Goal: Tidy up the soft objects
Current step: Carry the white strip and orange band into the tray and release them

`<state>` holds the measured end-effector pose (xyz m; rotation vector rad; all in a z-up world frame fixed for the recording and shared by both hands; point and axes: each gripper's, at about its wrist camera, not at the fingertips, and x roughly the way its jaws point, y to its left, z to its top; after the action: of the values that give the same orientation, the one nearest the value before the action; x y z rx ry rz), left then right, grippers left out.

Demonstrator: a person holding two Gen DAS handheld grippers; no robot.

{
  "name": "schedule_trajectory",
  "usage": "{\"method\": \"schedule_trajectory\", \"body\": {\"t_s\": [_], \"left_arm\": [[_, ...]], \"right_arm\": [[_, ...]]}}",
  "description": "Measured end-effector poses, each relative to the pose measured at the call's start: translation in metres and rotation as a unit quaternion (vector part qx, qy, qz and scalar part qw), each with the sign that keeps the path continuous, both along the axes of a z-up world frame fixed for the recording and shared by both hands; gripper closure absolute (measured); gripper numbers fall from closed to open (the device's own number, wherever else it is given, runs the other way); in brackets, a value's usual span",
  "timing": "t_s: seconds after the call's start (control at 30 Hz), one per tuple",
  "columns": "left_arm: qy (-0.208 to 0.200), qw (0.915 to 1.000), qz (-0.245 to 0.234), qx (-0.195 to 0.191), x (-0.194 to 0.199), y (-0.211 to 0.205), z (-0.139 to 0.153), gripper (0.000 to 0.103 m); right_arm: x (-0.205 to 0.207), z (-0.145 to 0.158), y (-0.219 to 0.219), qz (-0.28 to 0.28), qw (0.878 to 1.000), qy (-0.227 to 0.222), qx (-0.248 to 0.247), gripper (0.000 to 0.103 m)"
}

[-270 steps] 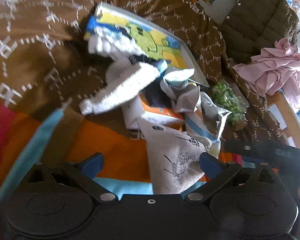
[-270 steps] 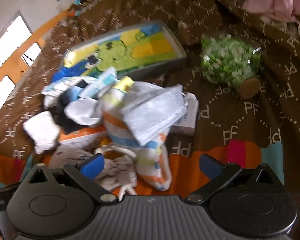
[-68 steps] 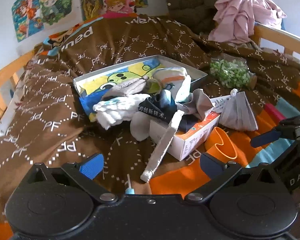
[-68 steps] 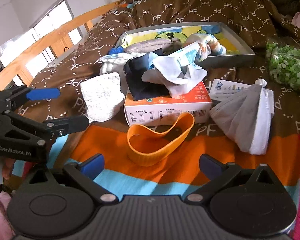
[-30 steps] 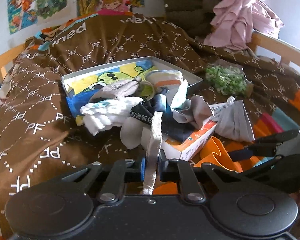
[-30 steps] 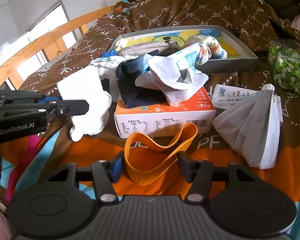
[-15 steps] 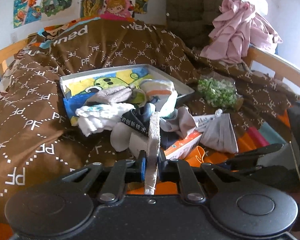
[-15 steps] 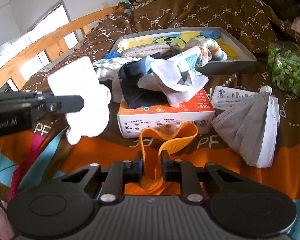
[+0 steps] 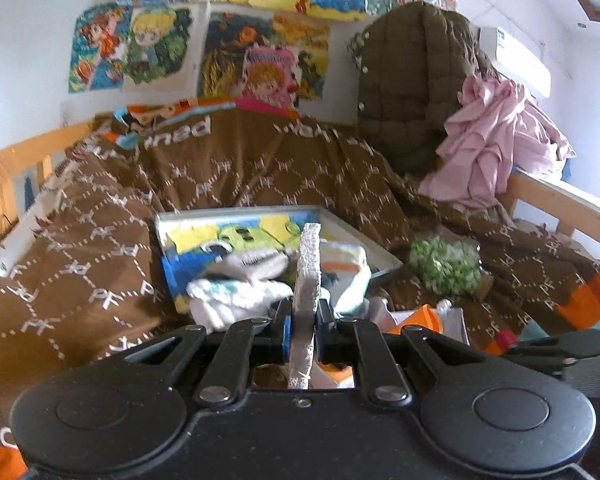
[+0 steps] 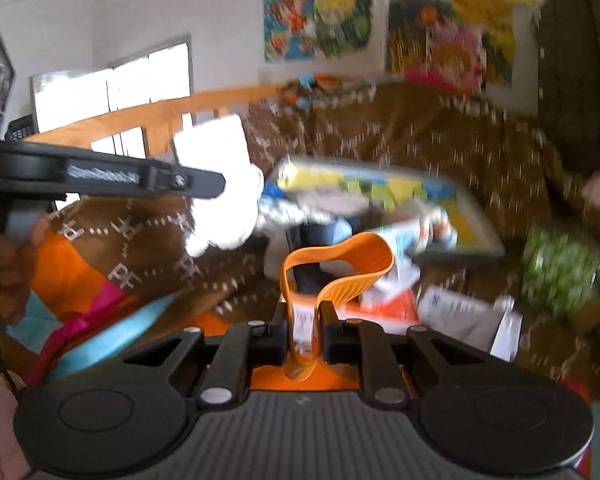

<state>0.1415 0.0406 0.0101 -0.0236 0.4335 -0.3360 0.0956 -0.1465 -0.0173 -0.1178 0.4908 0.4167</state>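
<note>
My left gripper (image 9: 304,326) is shut on a white sponge-like pad (image 9: 308,276), held edge-on above the bed; it shows as a white slab in the right wrist view (image 10: 220,196). My right gripper (image 10: 305,326) is shut on an orange rubber band (image 10: 340,268), lifted off the bed. Ahead lies a grey tray (image 9: 364,240) with a cartoon liner, holding socks and cloths (image 9: 236,292). An orange box (image 10: 384,308) and a grey face mask (image 10: 468,316) lie on the blanket.
A bag of green pieces (image 9: 446,266) lies right of the tray. A brown quilted jacket (image 9: 416,88) and pink clothes (image 9: 496,136) hang at the back right. Wooden bed rails (image 9: 16,168) run along both sides. Posters cover the wall.
Both grippers have lifted and tilted up, carrying the white pad and the orange band higher off the bed. The right view is blurred by motion.
</note>
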Motion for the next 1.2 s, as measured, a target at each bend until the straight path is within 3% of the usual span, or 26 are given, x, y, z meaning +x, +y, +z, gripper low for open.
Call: {"method": "schedule_trajectory", "body": {"t_s": [0.27,0.53,0.73,0.87,1.07,1.2], "left_arm": [[-0.035,0.9990,0.011,-0.024,0.006,0.002,0.010,0.091],[-0.055,0.9958,0.038,-0.063,0.055,-0.001,0.014,0.091],[-0.073,0.9906,0.065,-0.096,0.108,0.003,0.009,0.091],[-0.056,0.9856,0.084,-0.136,0.144,0.016,-0.005,0.091],[-0.020,0.9788,0.125,-0.161,0.176,0.045,-0.031,0.091],[-0.001,0.9778,0.137,-0.159,0.191,0.060,-0.044,0.091]], "right_arm": [[0.005,0.021,-0.004,-0.001,0.998,-0.067,0.010,0.086],[0.065,0.043,-0.004,-0.006,0.993,-0.120,0.001,0.086],[0.123,0.031,-0.013,-0.027,0.994,-0.101,0.017,0.086],[0.158,0.020,-0.010,-0.026,0.996,-0.088,0.021,0.086],[0.196,0.002,-0.001,-0.020,0.998,-0.048,0.020,0.086],[0.209,-0.010,0.005,-0.020,1.000,-0.019,0.008,0.085]]}}
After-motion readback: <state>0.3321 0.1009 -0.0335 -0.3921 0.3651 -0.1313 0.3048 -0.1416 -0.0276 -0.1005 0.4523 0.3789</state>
